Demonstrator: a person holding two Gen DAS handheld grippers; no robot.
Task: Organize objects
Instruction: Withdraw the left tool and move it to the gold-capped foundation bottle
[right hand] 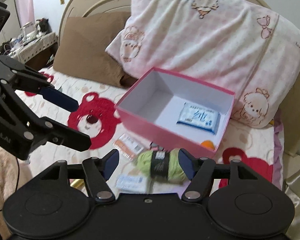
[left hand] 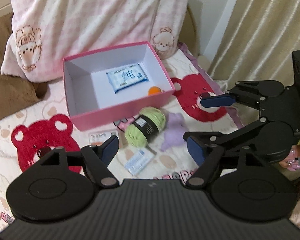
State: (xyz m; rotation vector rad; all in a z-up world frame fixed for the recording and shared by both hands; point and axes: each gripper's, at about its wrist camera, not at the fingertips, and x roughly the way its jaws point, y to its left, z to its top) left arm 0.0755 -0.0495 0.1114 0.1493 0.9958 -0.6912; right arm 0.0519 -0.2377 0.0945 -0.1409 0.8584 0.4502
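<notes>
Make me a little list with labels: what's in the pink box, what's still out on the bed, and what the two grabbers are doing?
In the pink box: blue-and-white tissue pack, orange ball
Out on the bed: green yarn, purple plush toy, small white pack, orange-and-white packet
Left gripper: open, holding nothing
Right gripper: open, holding nothing
Behind the box: pillow
</notes>
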